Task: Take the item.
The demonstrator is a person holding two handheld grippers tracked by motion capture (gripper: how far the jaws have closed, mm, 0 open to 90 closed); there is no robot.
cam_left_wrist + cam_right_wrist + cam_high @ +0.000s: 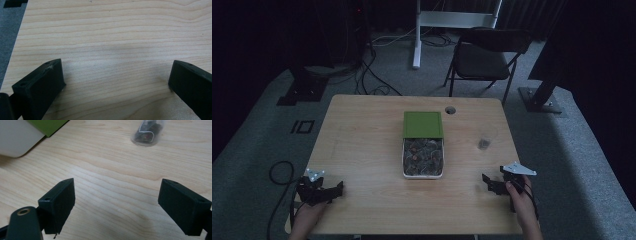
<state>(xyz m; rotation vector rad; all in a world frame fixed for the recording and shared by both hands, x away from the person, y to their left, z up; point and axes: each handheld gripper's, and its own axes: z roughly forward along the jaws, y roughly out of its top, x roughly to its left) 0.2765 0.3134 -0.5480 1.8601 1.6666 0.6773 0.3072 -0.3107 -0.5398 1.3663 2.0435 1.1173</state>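
Two grippers sit low in the high view, my left gripper (324,189) at lower left and my right gripper (498,183) at lower right, each with jaws spread wide over bare table (362,150) and holding nothing. I judge this a ready pose, well apart from the white tray (423,174) of small dark bits at centre, its green lid (422,124) slid toward the top. A small clear cup (148,133) stands right of centre, nearer my right gripper.
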